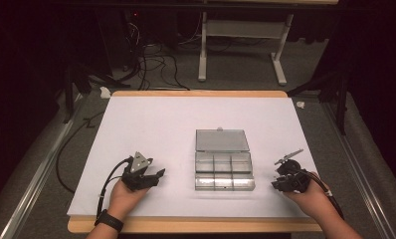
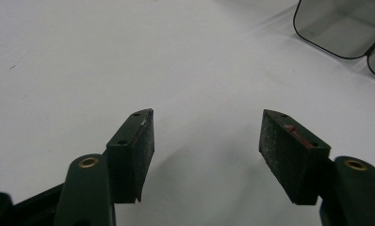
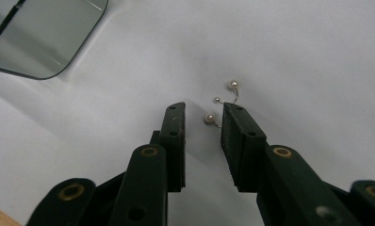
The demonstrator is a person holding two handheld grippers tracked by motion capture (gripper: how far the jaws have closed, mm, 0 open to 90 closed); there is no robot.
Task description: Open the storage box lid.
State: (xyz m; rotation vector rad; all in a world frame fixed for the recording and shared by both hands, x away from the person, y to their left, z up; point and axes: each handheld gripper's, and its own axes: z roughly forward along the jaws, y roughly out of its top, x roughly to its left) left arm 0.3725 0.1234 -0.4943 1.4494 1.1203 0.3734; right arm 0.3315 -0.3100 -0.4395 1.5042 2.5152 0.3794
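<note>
A white table point(image 1: 151, 129) holds a clear box point(image 1: 223, 169) with its lid open. Right of the box, the right gripper point(image 3: 203, 115) has its jaws a little apart, holding nothing; small pearl earrings point(image 3: 222, 104) lie at its tips. Left of the box, the left gripper point(image 2: 207, 136) is wide open and empty.

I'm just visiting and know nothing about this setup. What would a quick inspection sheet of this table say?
Surface: white table top with a wooden edge.
Job's things: clear compartment box, lid open, compartments look empty; small pearl earrings lie on the white surface at the right gripper's jaw tips.
Clutter: nothing seen.
Grippers: left gripper open wide, holding nothing; right gripper open by a narrow gap, earrings just ahead, not clamped.
Cables: a black cable trails from the left gripper; loose wires on the floor beyond.
Surroundings: dark room, grey floor, white table frame behind.
</note>
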